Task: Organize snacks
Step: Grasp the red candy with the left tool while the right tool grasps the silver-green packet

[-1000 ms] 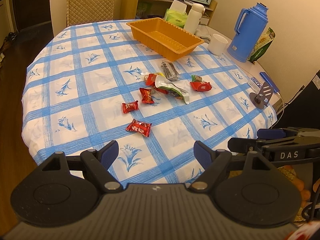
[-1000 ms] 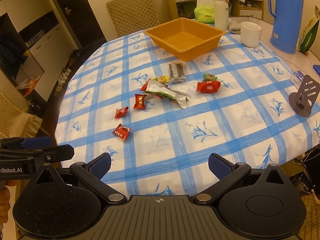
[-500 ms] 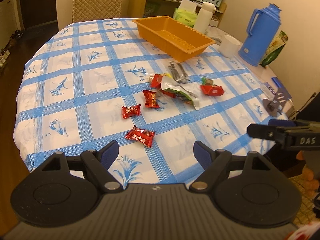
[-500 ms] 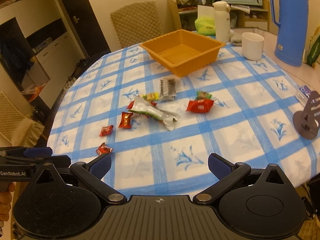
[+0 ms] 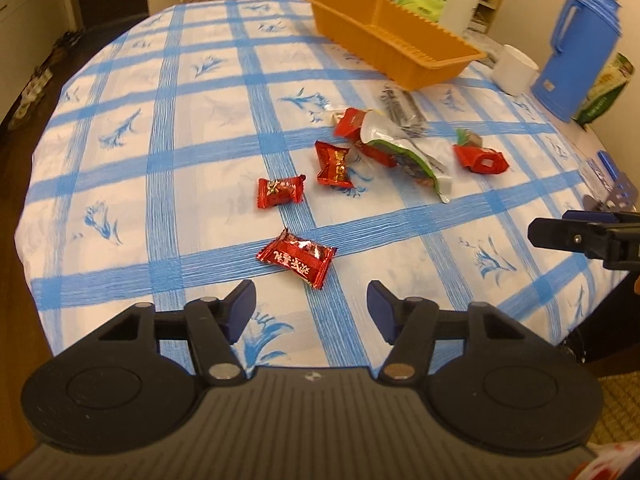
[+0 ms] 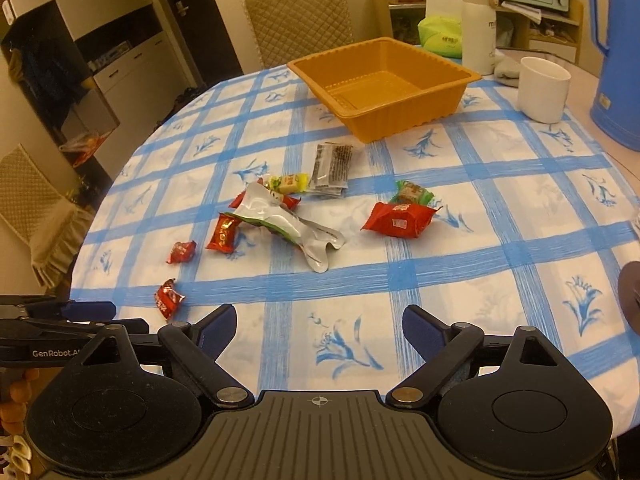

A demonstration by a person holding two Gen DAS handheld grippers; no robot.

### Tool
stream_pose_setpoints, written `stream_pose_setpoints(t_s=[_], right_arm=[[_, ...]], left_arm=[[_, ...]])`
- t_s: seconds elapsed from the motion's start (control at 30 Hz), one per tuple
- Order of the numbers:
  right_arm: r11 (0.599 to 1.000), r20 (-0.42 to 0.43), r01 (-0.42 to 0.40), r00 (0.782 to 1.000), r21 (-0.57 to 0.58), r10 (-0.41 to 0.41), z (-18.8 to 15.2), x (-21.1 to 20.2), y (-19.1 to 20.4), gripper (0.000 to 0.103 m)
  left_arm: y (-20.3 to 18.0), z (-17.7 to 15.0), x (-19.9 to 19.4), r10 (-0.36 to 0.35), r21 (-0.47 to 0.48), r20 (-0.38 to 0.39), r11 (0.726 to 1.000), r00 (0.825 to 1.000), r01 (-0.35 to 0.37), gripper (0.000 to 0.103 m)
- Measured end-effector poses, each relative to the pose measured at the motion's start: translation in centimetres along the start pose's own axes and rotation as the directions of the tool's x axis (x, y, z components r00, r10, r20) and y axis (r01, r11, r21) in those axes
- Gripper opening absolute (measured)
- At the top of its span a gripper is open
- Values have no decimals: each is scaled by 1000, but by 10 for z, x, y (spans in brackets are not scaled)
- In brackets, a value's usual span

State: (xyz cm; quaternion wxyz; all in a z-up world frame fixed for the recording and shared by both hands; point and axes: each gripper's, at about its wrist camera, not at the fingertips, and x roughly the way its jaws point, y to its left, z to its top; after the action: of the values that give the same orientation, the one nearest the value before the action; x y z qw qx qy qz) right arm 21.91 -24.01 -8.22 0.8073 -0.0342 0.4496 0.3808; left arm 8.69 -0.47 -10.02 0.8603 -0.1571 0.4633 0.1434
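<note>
From my left tool, the tall blue plastic thermos jug (image 5: 576,54) is clipped by the frame's top. From my right tool, a dark round metal stand (image 6: 630,298) is cut off at the right edge. The print on the nearest red foil candy wrapper (image 6: 169,298) is too small to read.

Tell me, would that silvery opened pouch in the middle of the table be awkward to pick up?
Probably. The silvery pouch looks flat, crinkled and limp, so it would likely flop and bend when lifted. Its foil looks glossy, perhaps slippery. It overlaps a red candy, which might shift with it.
</note>
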Motion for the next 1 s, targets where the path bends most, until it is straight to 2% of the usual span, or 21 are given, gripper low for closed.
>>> stream_pose_setpoints(t_s=[0.27,0.5,0.67,0.9,1.0], right_arm=[[999,-24,-26,999,-42,25,20,16,-19,90],[996,-34,-46,998,-70,44,33,26,-33,90],[994,-42,-61,997,-87,57,40,33,-40,90],[988,-45,-93,995,-120,88,50,41,-44,90],[984,-41,-107,994,-144,102,54,45,-43,90]], left_arm=[[-6,8,26,22,-87,-23,996,999,-24,55],[-9,17,40,54,-146,-12,988,998,-55,51],[-13,22,49,77,-163,-8,984,997,-77,43],[-15,25,57,116,-163,-5,980,993,-115,38],[-16,26,58,140,-153,-3,978,990,-139,29]])
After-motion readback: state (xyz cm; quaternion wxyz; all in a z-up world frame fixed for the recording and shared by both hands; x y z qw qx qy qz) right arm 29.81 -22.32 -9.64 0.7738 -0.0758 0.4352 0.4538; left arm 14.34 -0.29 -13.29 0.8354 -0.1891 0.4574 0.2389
